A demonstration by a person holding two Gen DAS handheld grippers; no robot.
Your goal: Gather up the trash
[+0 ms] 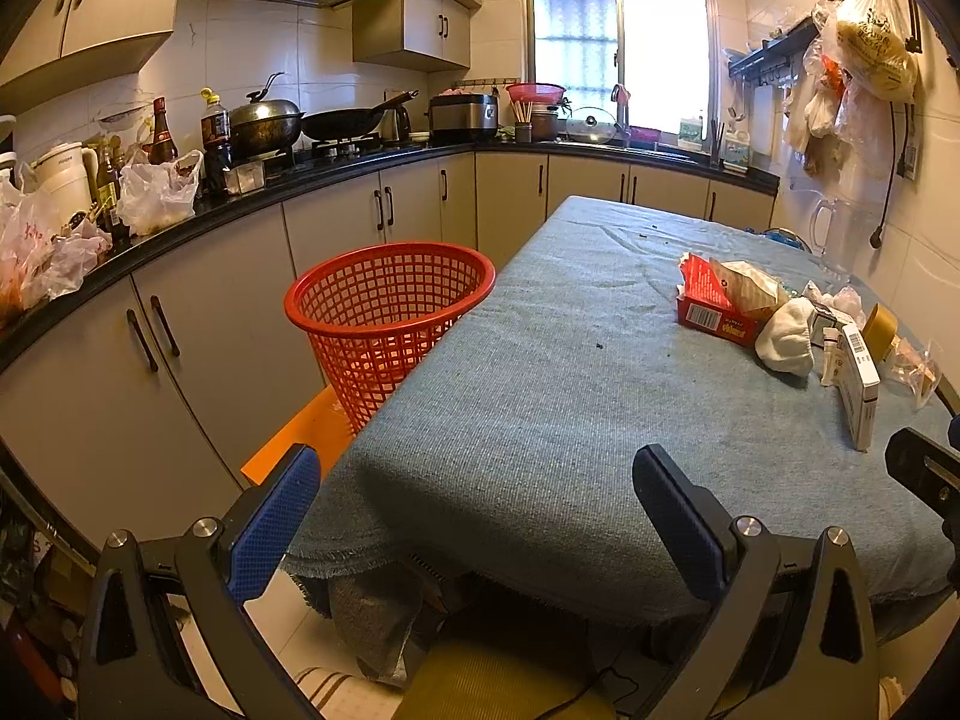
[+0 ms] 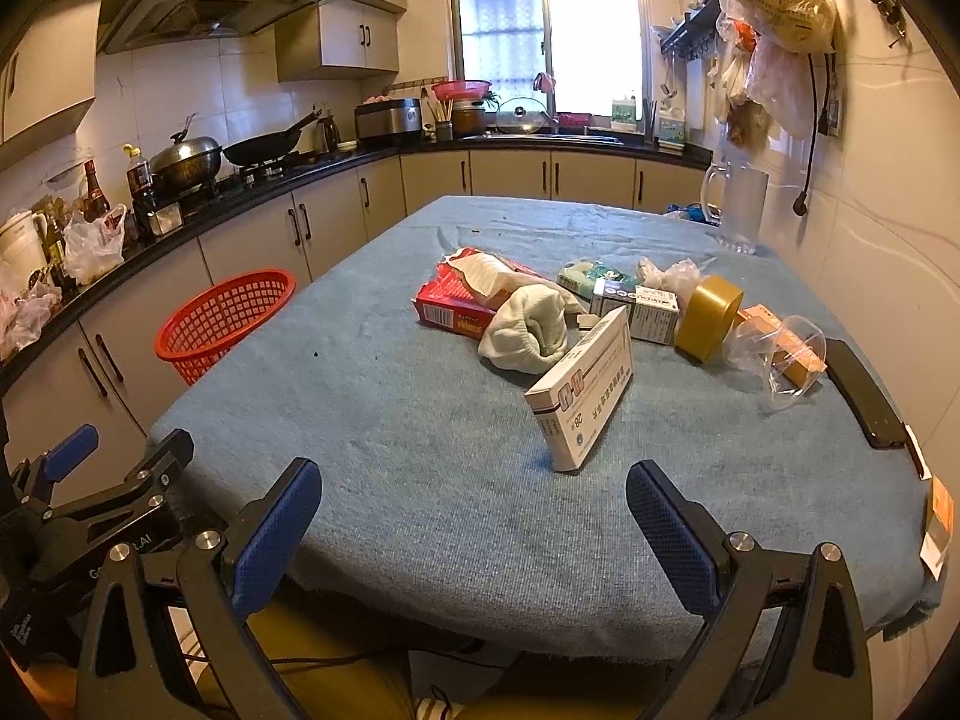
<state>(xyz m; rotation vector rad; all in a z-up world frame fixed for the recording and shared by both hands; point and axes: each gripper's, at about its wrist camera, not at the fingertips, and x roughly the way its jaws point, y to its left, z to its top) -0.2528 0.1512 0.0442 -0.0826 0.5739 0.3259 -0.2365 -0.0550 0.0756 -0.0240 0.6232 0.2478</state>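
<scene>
While both grippers' jaws gape wide and empty, the white medicine box (image 2: 581, 396) stands just beyond the right gripper (image 2: 474, 534). The red basket (image 1: 390, 318) sits ahead of the left gripper (image 1: 480, 516).

Blown-out window (image 1: 618, 54) backlights the dim, sharp, fisheye-warped kitchen.

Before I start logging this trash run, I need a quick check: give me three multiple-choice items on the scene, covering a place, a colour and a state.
1. Where is the basket?
A. on the table
B. beside the table's left edge
C. on the counter

2. What colour is the cloth that covers the table?
A. grey-blue
B. red
C. white

3. How is the right gripper?
A. shut on a box
B. shut on nothing
C. open, holding nothing

Answers: 1 B, it stands below the table's edge, by the cabinets. 2 A, as both views show. 3 C, the blue fingers stand wide apart with only cloth between.
</scene>
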